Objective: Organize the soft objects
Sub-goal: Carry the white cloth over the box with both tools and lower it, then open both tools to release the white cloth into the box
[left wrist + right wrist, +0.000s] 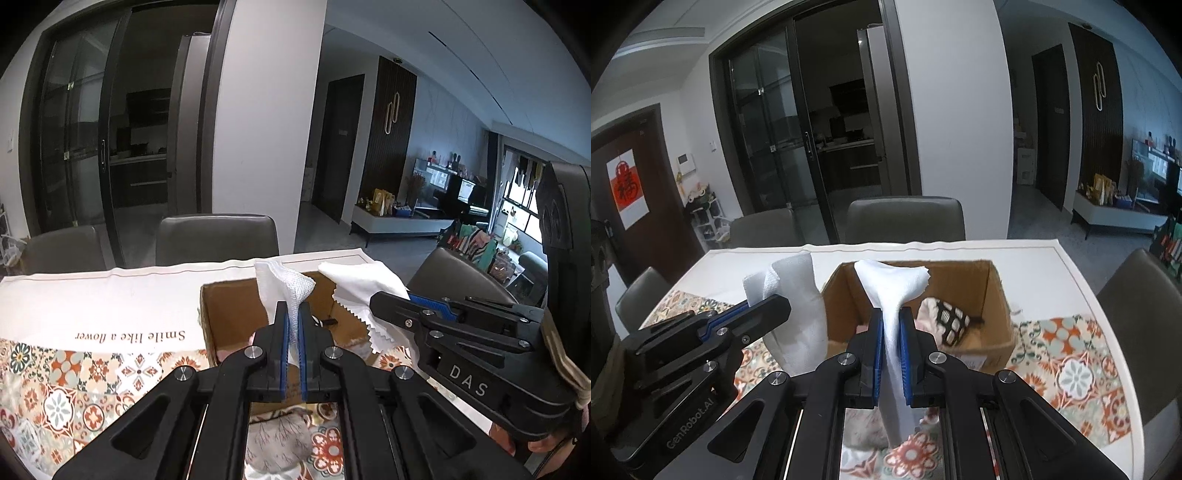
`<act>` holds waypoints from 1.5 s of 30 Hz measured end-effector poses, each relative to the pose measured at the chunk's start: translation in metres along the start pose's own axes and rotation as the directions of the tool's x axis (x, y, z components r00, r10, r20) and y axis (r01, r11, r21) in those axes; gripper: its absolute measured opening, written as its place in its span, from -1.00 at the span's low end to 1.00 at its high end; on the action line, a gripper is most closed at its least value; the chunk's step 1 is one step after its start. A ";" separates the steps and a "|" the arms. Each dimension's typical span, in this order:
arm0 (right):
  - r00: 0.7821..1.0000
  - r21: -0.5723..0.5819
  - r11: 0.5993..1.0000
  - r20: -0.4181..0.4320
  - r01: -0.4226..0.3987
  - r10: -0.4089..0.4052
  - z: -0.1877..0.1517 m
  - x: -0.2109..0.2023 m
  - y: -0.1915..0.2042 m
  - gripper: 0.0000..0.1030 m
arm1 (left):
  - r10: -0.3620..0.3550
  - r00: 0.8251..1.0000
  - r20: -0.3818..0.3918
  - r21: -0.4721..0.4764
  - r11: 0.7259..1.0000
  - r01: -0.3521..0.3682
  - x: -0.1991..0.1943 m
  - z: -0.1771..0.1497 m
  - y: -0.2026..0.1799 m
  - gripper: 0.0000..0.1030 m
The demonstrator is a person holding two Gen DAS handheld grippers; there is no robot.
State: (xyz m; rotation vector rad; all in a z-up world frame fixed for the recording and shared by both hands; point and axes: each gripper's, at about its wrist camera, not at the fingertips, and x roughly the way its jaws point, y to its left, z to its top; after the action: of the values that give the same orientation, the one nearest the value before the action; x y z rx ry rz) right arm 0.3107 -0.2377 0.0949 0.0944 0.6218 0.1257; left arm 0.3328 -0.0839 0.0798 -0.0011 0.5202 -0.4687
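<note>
Both grippers are up over the cardboard box (993,295) on the patterned tablecloth (1071,369), each holding 1 cloth.

Left gripper (293,314): jaws closed on a white gauze-weave cloth (291,291). The pinch is near 1 bunched edge; a short tuft stands above the blue pads and the rest hangs below, as the right wrist view shows (801,317).

Right gripper (891,321): jaws closed on a smooth white cloth with a zigzag pinked edge (890,291). The cloth fans out above the pads and trails down between the fingers. In the left wrist view it drapes over the right fingertip beside the box (358,288).

Box contents: a black-and-white patterned soft pouch (951,321) and something pink, partly hidden.

Handling judgement: both cloths look very light and fully limp, with no stiffness to aim. They will sag, swing and snag on the box rim. The gauze weave should grip well against the pads; the smooth cloth looks more likely to slip. A bunched fold holds better than a single edge. Release should be low inside the box, so that the loose tails do not trail over the wall.
</note>
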 end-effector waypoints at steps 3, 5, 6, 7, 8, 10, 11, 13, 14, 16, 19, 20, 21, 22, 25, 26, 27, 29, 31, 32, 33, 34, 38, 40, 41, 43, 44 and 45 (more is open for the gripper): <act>1.000 -0.001 1.000 -0.009 -0.012 0.012 0.009 0.010 -0.004 -0.81 | 0.006 1.000 -0.007 0.008 1.000 -0.006 0.009 0.005 -0.001 -0.87; 1.000 -0.008 1.000 -0.016 -0.014 0.014 0.013 0.017 -0.008 -0.81 | 0.017 1.000 -0.019 0.013 1.000 -0.017 0.017 0.007 0.000 -0.87; 1.000 -0.012 1.000 -0.020 -0.016 0.015 0.016 0.021 -0.010 -0.81 | 0.018 1.000 -0.026 0.016 1.000 -0.017 0.020 0.009 -0.001 -0.87; 1.000 -0.015 1.000 -0.024 -0.016 0.015 0.017 0.024 -0.012 -0.81 | 0.020 0.999 -0.032 0.019 1.000 -0.019 0.025 0.010 -0.001 -0.87; 1.000 -0.019 1.000 -0.026 -0.015 0.014 0.019 0.028 -0.013 -0.81 | 0.023 0.999 -0.039 0.019 1.000 -0.022 0.029 0.010 -0.001 -0.87; 0.999 -0.023 1.000 -0.036 -0.020 0.019 0.022 0.037 -0.016 -0.81 | 0.023 0.998 -0.054 0.018 1.000 -0.022 0.037 0.011 -0.002 -0.87; 0.999 -0.019 0.999 -0.047 -0.028 0.027 0.023 0.043 -0.019 -0.81 | 0.025 0.998 -0.060 0.016 1.000 -0.024 0.041 0.012 -0.001 -0.87; 0.997 -0.013 0.999 -0.063 -0.035 0.034 0.025 0.053 -0.021 -0.81 | 0.029 0.997 -0.072 0.016 0.999 -0.028 0.049 0.015 -0.002 -0.87; 0.997 -0.010 0.999 -0.073 -0.039 0.038 0.026 0.059 -0.024 -0.81 | 0.029 0.997 -0.077 0.016 0.999 -0.028 0.053 0.017 -0.002 -0.87; 0.995 -0.005 0.999 -0.086 -0.041 0.041 0.027 0.068 -0.028 -0.81 | 0.030 0.995 -0.093 0.018 0.999 -0.029 0.062 0.018 -0.003 -0.86; 0.992 0.004 0.999 -0.115 -0.046 0.046 0.030 0.084 -0.036 -0.81 | 0.033 0.993 -0.116 0.017 0.999 -0.031 0.074 0.020 -0.004 -0.86; 0.991 0.004 0.999 -0.128 -0.047 0.047 0.030 0.089 -0.039 -0.81 | 0.031 0.992 -0.123 0.016 0.999 -0.029 0.077 0.020 -0.004 -0.86; 0.990 0.005 0.999 -0.137 -0.043 0.043 0.029 0.093 -0.041 -0.81 | 0.033 0.991 -0.130 0.016 0.999 -0.031 0.080 0.021 -0.004 -0.86; 0.989 0.005 0.999 -0.141 -0.039 0.039 0.029 0.095 -0.042 -0.81 | 0.037 0.990 -0.133 0.013 0.999 -0.036 0.084 0.021 -0.004 -0.86; 0.984 0.010 0.999 -0.175 -0.039 0.040 0.029 0.106 -0.048 -0.79 | 0.037 0.987 -0.154 0.003 0.999 -0.037 0.092 0.020 -0.002 -0.85; 0.982 0.013 0.999 -0.185 -0.037 0.039 0.029 0.109 -0.050 -0.78 | 0.040 0.987 -0.157 0.002 0.999 -0.040 0.093 0.020 -0.002 -0.80; 0.980 0.015 0.999 -0.198 -0.034 0.037 0.029 0.112 -0.051 -0.76 | 0.045 0.986 -0.160 0.004 0.999 -0.045 0.094 0.020 -0.002 -0.73; 0.974 0.023 0.999 -0.221 -0.036 0.040 0.028 0.116 -0.054 -0.58 | 0.048 0.985 -0.164 0.013 0.999 -0.047 0.094 0.019 -0.003 -0.59; 0.972 0.049 0.998 -0.229 -0.033 0.043 0.027 0.120 -0.058 -0.12 | 0.069 0.985 -0.157 0.023 0.998 -0.066 0.092 0.017 -0.003 -0.50; 0.973 0.057 0.998 -0.226 -0.028 0.040 0.026 0.121 -0.059 -0.11 | 0.084 0.985 -0.154 0.030 0.996 -0.081 0.091 0.016 -0.003 -0.49; 0.974 0.062 0.998 -0.224 -0.025 0.038 0.025 0.121 -0.060 -0.11 | 0.110 0.982 -0.150 0.038 0.994 -0.106 0.088 0.015 -0.004 -0.48; 0.974 0.061 0.998 -0.226 -0.022 0.035 0.024 0.120 -0.061 -0.11 | 0.122 0.981 -0.149 0.044 0.992 -0.117 0.085 0.014 -0.003 -0.48; 0.977 0.047 0.998 -0.214 0.037 -0.026 0.020 0.112 -0.060 -0.10 | 0.170 0.976 -0.138 0.066 0.985 -0.162 0.075 0.005 -0.003 -0.32; 0.980 0.026 0.997 -0.192 0.067 -0.061 0.017 0.102 -0.057 -0.05 | 0.183 0.975 -0.123 0.067 0.982 -0.176 0.066 -0.001 -0.003 -0.27; 0.980 0.018 0.996 -0.180 0.089 -0.085 0.015 0.095 -0.056 -0.01 | 0.187 0.975 -0.120 0.061 0.982 -0.181 0.062 -0.003 -0.003 -0.23; 0.983 0.007 0.994 -0.150 0.108 -0.106 0.014 0.084 -0.053 0.09 | 0.190 0.974 -0.120 0.047 0.981 -0.186 0.054 -0.009 -0.001 -0.20; 0.984 -0.004 0.993 -0.129 0.120 -0.120 0.012 0.076 -0.051 0.10 | 0.188 0.975 -0.120 0.044 0.982 -0.184 0.050 -0.011 0.000 -0.20; 0.985 -0.008 0.992 -0.118 0.129 -0.129 0.012 0.072 -0.049 0.13 | 0.184 0.976 -0.118 0.038 0.983 -0.180 0.046 -0.013 0.000 -0.20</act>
State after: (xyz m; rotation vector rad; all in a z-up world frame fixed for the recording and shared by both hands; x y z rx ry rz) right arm 0.3801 -0.2765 0.0568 0.0459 0.7443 0.0057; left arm 0.3613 -0.1020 0.0463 0.1010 0.6268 -0.2974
